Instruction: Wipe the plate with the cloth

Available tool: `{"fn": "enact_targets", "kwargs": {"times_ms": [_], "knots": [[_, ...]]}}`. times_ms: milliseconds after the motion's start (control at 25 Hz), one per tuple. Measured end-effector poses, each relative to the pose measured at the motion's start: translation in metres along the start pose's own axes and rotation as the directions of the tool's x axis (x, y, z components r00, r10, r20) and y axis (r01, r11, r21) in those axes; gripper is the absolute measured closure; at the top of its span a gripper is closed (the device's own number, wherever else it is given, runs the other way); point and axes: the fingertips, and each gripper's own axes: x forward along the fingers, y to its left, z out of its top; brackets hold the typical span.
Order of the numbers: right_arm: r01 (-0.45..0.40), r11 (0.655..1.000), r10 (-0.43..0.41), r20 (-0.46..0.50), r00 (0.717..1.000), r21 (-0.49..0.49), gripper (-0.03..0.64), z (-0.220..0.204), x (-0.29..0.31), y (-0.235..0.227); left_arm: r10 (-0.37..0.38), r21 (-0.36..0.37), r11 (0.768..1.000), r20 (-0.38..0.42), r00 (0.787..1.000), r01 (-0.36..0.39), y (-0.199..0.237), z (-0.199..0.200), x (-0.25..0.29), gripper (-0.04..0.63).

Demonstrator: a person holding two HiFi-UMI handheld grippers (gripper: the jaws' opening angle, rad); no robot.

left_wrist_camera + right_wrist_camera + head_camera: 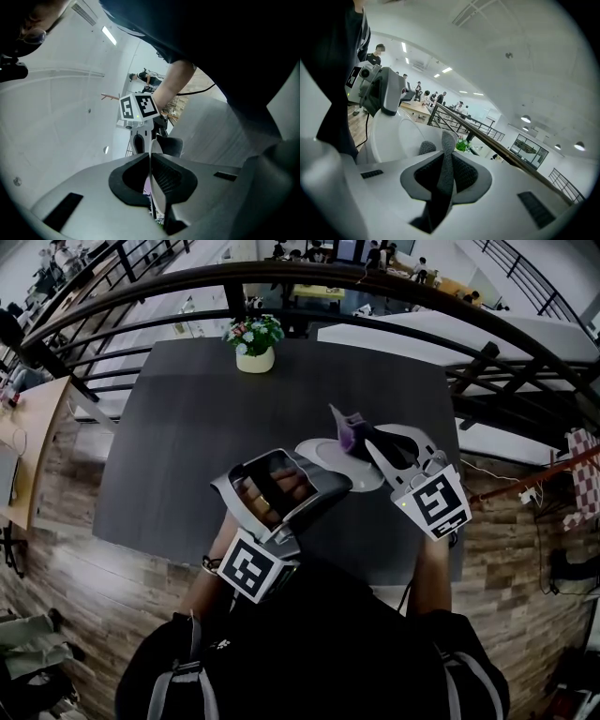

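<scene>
We've got the left gripper (151, 160) clamped on the rim of the white round plate (321, 456). The thin white edge runs straight up between the closed pads in the left gripper view, so that grip looks firm. The plate isn't lying on the dark rectangular surface (187, 427). It's held up over the near-right part of it, tilted, w/ the near-left rim in the gripper and the rest reaching away toward the right gripper (443, 161).

The right gripper is closed on the purple cloth (354, 432). A fold stands up past the pads and a tail hangs below them, so there's plenty of cloth to wipe with. In the head view the cloth sits over the plate's far-right portion. In the right gripper view the plate's pale face lies just to the left of the cloth tip, very near it. We can't tell whether they're actually touching.

That's the relation that matters: the plate's open face is left of the right gripper and turned toward it, w/ the left gripper holding the opposite rim. By our read, the right hand does the wiping and is the nearer one to the bare face. A sweep leftward across the face, toward the held rim, looks like what's called for, while the left keeps the plate steady.

The small white pot of flowers (254, 341) stands well apart at the far edge, no obstacle.
</scene>
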Motion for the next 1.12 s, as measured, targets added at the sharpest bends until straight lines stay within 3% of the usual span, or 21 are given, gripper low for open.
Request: {"fn": "enact_targets", "kwargs": {"times_ms": [480, 840, 1120], "knots": [[0.067, 0.998, -0.067, -0.036, 0.997, 0.013, 0.577, -0.013, -0.005, -0.02, 0.003, -0.014, 1.0, -0.013, 1.0, -0.004, 0.001, -0.003, -0.004, 0.574], [0.197, 0.98, -0.197, 0.051, 0.979, 0.012, 0.577, 0.024, -0.025, -0.043, -0.011, -0.006, 1.0, -0.021, 1.0, 0.011, -0.001, -0.005, -0.003, 0.574], [0.095, 0.994, -0.082, 0.221, 0.972, -0.047, 0.577, 0.079, -0.029, -0.018, -0.029, 0.016, 0.999, 0.001, 1.0, 0.029, -0.006, 0.001, 0.003, 0.574]]}}
